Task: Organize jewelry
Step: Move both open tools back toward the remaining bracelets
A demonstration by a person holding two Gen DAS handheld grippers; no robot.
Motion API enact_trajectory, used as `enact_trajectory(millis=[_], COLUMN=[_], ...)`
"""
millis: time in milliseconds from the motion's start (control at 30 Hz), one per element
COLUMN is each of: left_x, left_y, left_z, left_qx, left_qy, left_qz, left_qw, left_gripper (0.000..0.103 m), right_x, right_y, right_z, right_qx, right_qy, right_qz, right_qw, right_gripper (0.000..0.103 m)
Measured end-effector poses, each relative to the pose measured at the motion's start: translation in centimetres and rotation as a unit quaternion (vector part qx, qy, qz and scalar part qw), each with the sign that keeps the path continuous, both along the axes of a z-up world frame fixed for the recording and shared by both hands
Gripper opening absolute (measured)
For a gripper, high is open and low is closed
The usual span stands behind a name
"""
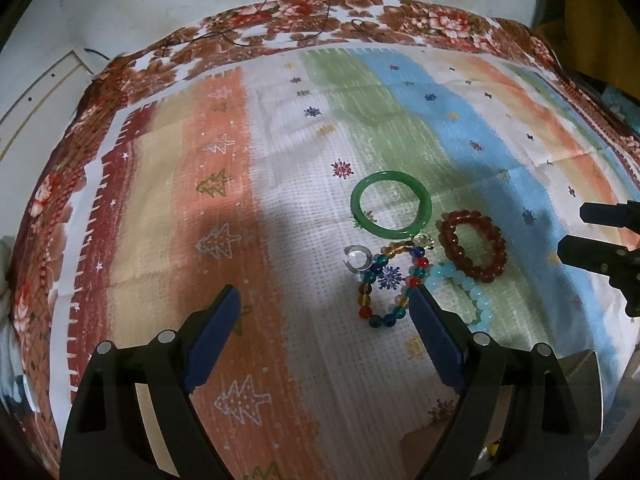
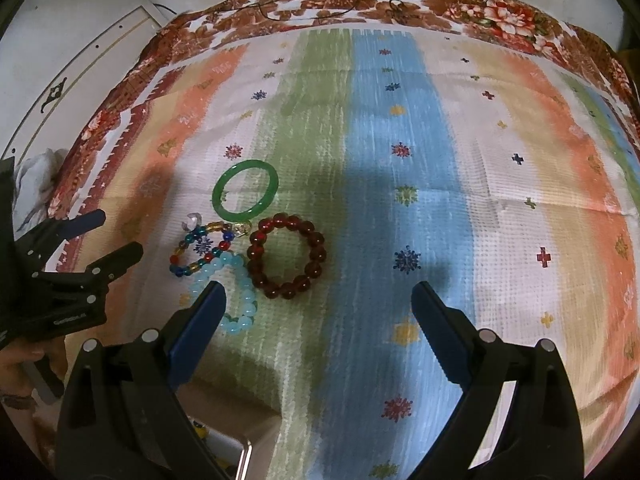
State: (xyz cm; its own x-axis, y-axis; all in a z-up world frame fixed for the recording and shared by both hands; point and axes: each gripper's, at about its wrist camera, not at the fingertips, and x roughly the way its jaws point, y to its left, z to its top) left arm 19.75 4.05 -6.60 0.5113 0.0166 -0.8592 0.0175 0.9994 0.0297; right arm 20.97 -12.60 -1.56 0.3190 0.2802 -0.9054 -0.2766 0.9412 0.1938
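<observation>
Several pieces of jewelry lie close together on the striped cloth: a green bangle [image 1: 391, 205] [image 2: 245, 193], a dark red bead bracelet [image 1: 472, 249] [image 2: 287, 255], a multicoloured bead bracelet [image 1: 390, 284] [image 2: 202, 247], a pale blue bead bracelet [image 1: 464, 290] [image 2: 228, 290] and a small clear open ring [image 1: 357, 258] [image 2: 191, 222]. My left gripper [image 1: 324, 300] is open and empty, just near of the multicoloured bracelet. My right gripper [image 2: 318, 296] is open and empty, its left finger over the pale blue bracelet. Each gripper shows in the other view [image 1: 576, 236] [image 2: 118, 234].
The striped cloth [image 2: 400, 160] lies over a floral brown blanket [image 2: 480, 4]. Thin black wires [image 2: 320, 8] trail across the far edge. A box edge [image 2: 244, 452] shows at the near side, below the right gripper. White cloth [image 2: 36, 184] lies at the left.
</observation>
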Motion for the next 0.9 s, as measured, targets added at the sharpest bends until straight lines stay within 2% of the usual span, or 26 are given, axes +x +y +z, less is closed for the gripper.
enact_trajectory(millis=[267,633,900], left_x=[0.8,2.2,3.0], left_y=[0.1,0.1,0.0], left_z=[-1.0,-2.7,-3.9], left_qx=[0.004,-0.027,-0.019], left_qy=[0.011,0.039,0.051], left_qz=[-0.003,-0.01,-0.013], left_qw=[0.9999,0.9988,0.9984], left_gripper=[0.085,0.085,0.085], right_x=[1.0,2.4,3.3], right_y=[0.1,0.4,0.1], right_z=[-1.6,-3.9,-5.4], right_qx=[-0.005,-0.009,0.004], right_qy=[0.019,0.049,0.073], right_qz=[-0.004,-0.01,-0.025], right_qw=[1.0,0.999,0.997], right_gripper=[0.093,0.093,0.093])
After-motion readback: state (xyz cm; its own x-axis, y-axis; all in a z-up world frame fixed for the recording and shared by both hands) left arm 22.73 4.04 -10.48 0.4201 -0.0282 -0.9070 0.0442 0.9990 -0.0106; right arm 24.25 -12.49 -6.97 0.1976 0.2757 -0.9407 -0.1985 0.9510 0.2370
